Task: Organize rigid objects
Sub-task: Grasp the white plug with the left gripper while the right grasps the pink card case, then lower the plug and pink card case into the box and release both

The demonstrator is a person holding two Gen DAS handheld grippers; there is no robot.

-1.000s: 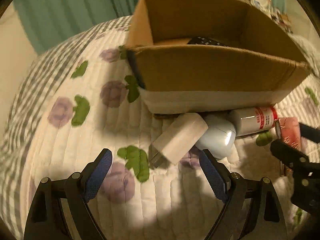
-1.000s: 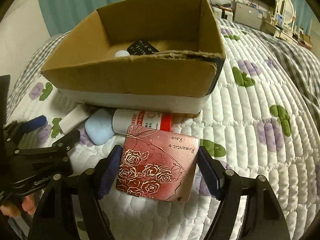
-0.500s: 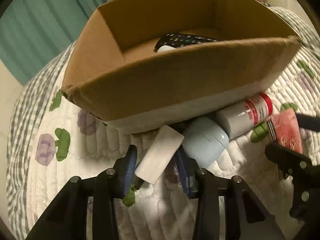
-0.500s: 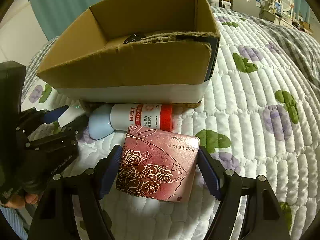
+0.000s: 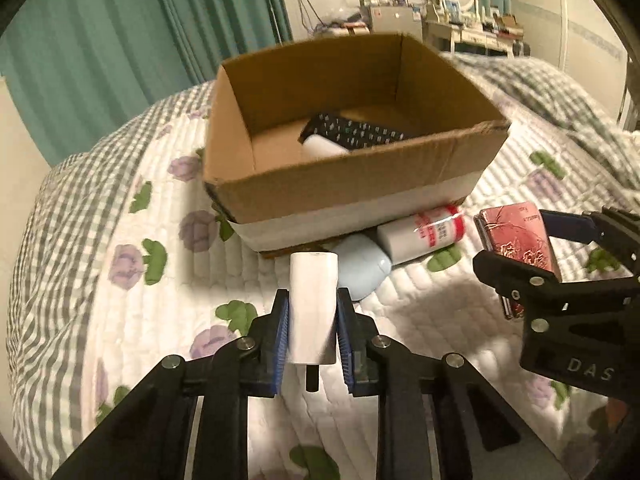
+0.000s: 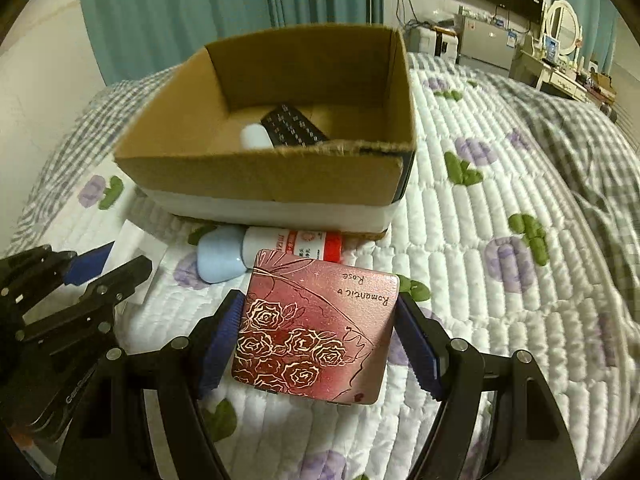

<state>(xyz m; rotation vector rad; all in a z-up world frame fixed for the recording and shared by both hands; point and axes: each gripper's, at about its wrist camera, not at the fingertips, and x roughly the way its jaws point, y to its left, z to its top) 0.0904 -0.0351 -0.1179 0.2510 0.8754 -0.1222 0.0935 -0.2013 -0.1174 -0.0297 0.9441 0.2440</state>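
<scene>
Left gripper [image 5: 311, 326] clamped across white charger [image 5: 313, 304], light, slick, prongs trailing behind pads. Right gripper [image 6: 320, 338] squeezing rose tin [image 6: 318, 326] edgewise; stiff, probably slippery. Cardboard box [image 5: 348, 188] ahead.

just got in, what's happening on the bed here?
A person with two handheld grippers is tidying items into the cardboard box. The left gripper is shut on a white charger, lifted off the quilt. The right gripper is shut on a red rose tin. A blue case and a white bottle lie against the box front.
</scene>
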